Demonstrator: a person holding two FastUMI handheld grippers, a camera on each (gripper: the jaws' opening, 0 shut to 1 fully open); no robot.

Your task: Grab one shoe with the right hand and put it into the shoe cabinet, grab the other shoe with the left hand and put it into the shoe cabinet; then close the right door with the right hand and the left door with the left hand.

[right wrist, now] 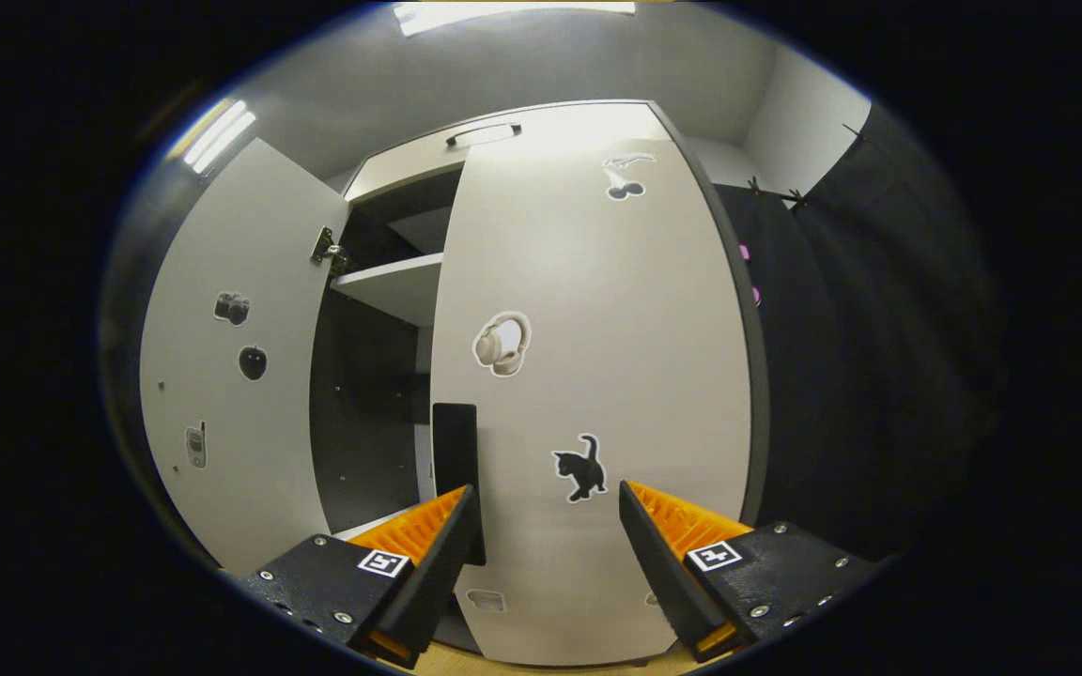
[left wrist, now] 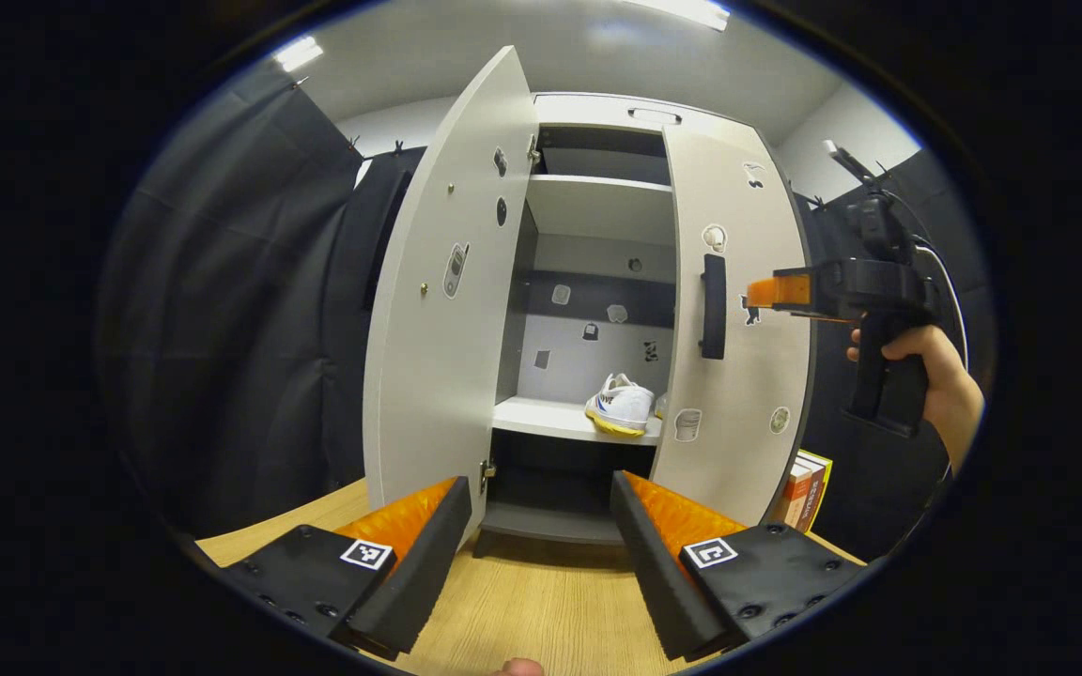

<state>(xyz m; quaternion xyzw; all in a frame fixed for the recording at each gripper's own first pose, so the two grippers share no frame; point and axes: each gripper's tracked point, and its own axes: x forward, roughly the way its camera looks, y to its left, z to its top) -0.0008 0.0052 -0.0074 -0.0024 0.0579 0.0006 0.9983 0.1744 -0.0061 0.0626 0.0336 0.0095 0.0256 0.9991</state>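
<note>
A white shoe with a yellow sole (left wrist: 621,406) rests on the middle shelf (left wrist: 541,419) of the white shoe cabinet. The left door (left wrist: 447,310) stands wide open. The right door (left wrist: 738,376) is swung most of the way in and hides the shelf's right part. My right gripper (left wrist: 763,293), held by a hand, has its tips at this door's front, just right of the black handle (left wrist: 713,307). In the right gripper view that gripper (right wrist: 550,530) is open, close to the right door (right wrist: 597,376), near its handle (right wrist: 455,451). My left gripper (left wrist: 541,526) is open and holds nothing, in front of the cabinet.
The cabinet stands on a wooden table (left wrist: 522,601). Some books (left wrist: 804,488) lean beside the cabinet's right side. Black cloth walls close in on both sides. The open left door (right wrist: 222,394) juts out toward me.
</note>
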